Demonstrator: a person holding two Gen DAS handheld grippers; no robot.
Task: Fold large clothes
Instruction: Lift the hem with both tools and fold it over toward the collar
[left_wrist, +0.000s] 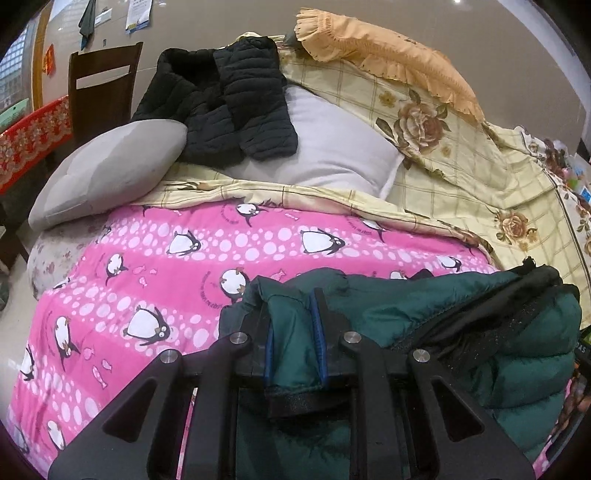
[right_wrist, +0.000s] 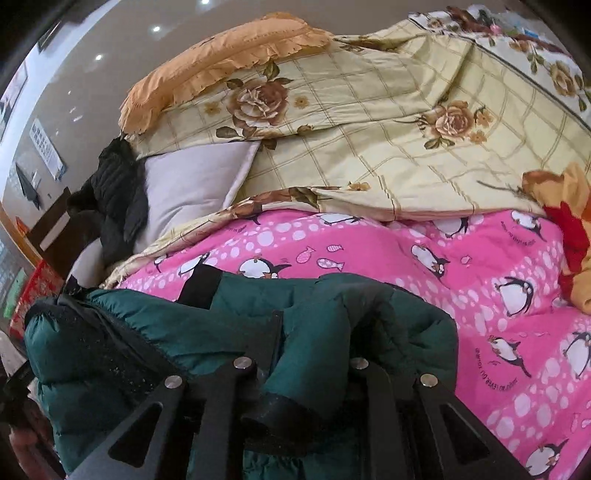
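Observation:
A dark green puffer jacket (left_wrist: 480, 332) with black trim hangs bunched between both grippers above the near edge of a pink penguin-print quilt (left_wrist: 147, 266). My left gripper (left_wrist: 293, 306) is shut on a fold of the jacket's left side, fabric pinched between its blue pads. In the right wrist view the same jacket (right_wrist: 147, 332) drapes over my right gripper (right_wrist: 314, 321), which is shut on a sleeve or edge with a black cuff; its fingertips are mostly hidden by fabric. The quilt (right_wrist: 480, 266) lies just beyond.
A black puffer jacket (left_wrist: 229, 107) lies on a white pillow (left_wrist: 332, 147) and a grey pillow (left_wrist: 107, 166) at the bed's head. A yellow floral duvet (left_wrist: 461, 177) and orange frilled pillow (left_wrist: 388, 55) lie behind. A wooden chair (left_wrist: 103, 88) stands left. A red-orange cloth (right_wrist: 569, 229) lies at the right.

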